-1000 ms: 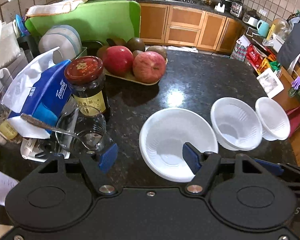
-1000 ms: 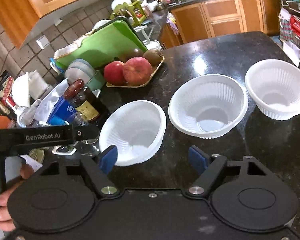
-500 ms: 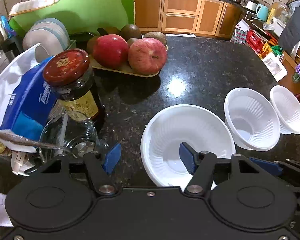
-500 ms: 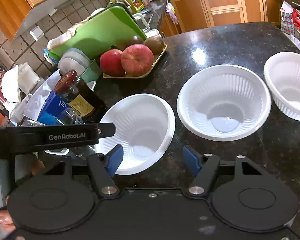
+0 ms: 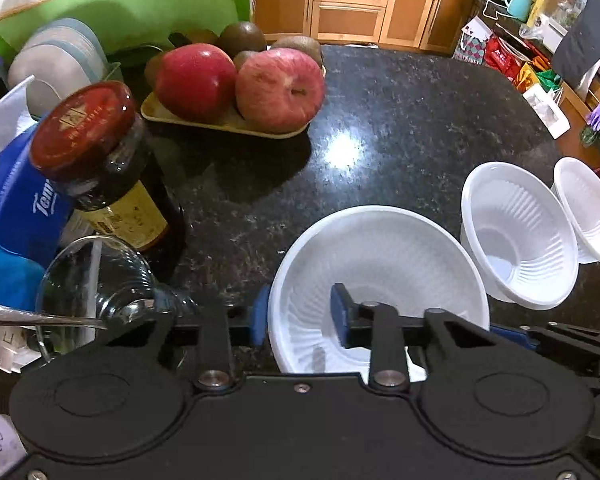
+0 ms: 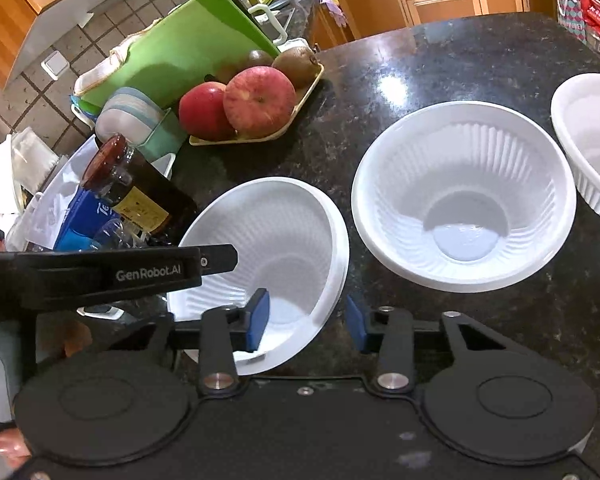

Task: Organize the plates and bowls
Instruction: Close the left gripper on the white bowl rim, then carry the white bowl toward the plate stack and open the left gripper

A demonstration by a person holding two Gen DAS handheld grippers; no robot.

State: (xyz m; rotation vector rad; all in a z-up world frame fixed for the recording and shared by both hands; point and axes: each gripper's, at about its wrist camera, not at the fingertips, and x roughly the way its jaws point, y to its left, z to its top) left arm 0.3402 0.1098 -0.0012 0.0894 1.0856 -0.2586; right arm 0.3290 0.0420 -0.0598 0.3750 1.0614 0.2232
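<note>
While both tools stand spread, the left tool straddles the near-left rim of the nearest bowl on the dark surface, and the right tool straddles its right rim, so neither pinches it yet.

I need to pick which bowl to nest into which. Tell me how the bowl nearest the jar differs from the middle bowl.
The nearest bowl is tilted with its far rim raised, while the middle bowl sits level on the counter. Both grippers straddle the nearest bowl's rim, the left gripper and right gripper each with one finger inside and jaws open; nothing touches the middle bowl. Both bowls are white, ribbed and empty.
</note>
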